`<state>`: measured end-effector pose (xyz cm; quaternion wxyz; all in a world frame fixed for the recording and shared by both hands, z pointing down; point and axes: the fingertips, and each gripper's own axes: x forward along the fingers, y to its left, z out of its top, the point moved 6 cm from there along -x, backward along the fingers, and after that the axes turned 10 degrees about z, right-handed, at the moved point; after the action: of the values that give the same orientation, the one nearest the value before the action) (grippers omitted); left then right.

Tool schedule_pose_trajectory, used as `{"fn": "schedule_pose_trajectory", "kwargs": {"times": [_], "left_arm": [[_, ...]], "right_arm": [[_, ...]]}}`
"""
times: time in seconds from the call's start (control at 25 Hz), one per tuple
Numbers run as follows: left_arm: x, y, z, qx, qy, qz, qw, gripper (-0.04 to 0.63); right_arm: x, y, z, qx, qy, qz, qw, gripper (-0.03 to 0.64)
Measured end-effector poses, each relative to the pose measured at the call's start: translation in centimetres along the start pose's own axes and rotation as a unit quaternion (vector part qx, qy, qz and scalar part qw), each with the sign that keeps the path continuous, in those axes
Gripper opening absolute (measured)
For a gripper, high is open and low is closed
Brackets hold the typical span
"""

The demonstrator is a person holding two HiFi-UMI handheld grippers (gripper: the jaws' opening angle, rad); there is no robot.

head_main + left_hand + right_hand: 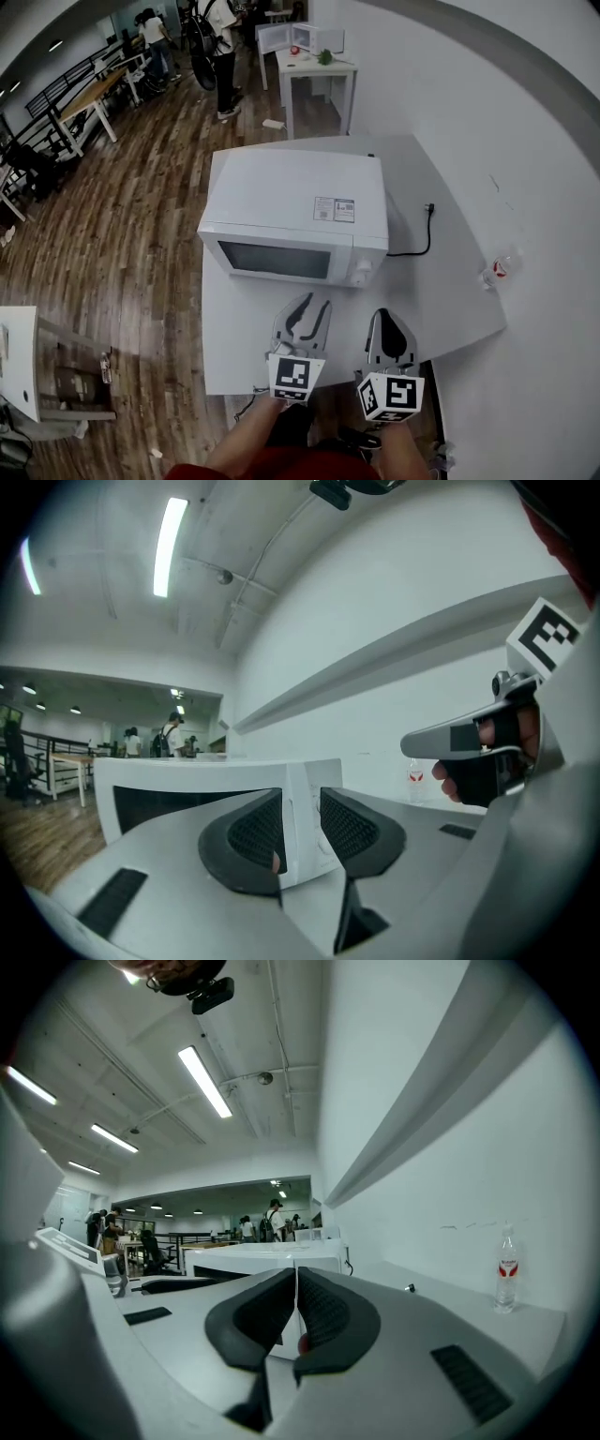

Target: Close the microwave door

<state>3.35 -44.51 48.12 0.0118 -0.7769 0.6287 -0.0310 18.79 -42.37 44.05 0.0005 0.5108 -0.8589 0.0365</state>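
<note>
A white microwave [295, 211] stands on a white table [455, 281], and its dark-windowed door [272, 260] lies flush with the front. Both grippers hover level above the table's near edge, just in front of the microwave and apart from it. My left gripper [311, 306] is open with nothing between its pads; in the left gripper view the left gripper [300, 803] frames the microwave [187, 778] at its control-panel corner. My right gripper [387, 315] is shut and empty. In the right gripper view the right gripper [296, 1281] points past the microwave [262, 1258] at its right side.
A black power cable [427, 234] runs behind the microwave to the wall. A clear water bottle [495, 270] with a red label stands at the table's right, by the white wall. Wooden floor, more tables and several people lie to the left and beyond.
</note>
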Motion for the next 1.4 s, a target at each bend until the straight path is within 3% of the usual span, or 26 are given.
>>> {"fn": "schedule_pose_trajectory", "kwargs": {"times": [0.24,0.6,0.8,1.08,1.4], "left_arm": [[-10.2,-0.7,1.5,-0.002,-0.005,0.059,0.9982,0.141],[-22.8,-3.3,4.8,0.0,-0.021,0.115,0.9931,0.13],[-29.3,-5.0,6.7,0.008,-0.026,0.152,0.988,0.034],[-35.6,-5.3,9.7,-0.001,-0.008,0.184,0.983,0.026],[-39.0,-3.0,11.2,-0.002,-0.019,0.193,0.981,0.026]], "right_arm": [[-7.5,4.0,1.0,-0.018,-0.024,0.054,0.998,0.029],[-17.5,7.9,2.8,-0.03,-0.05,0.099,0.993,0.029],[-22.2,10.1,3.9,-0.034,-0.058,0.122,0.99,0.029],[-25.8,13.9,6.0,-0.028,-0.066,0.16,0.985,0.029],[-26.3,18.8,7.2,-0.041,-0.064,0.178,0.981,0.029]]}}
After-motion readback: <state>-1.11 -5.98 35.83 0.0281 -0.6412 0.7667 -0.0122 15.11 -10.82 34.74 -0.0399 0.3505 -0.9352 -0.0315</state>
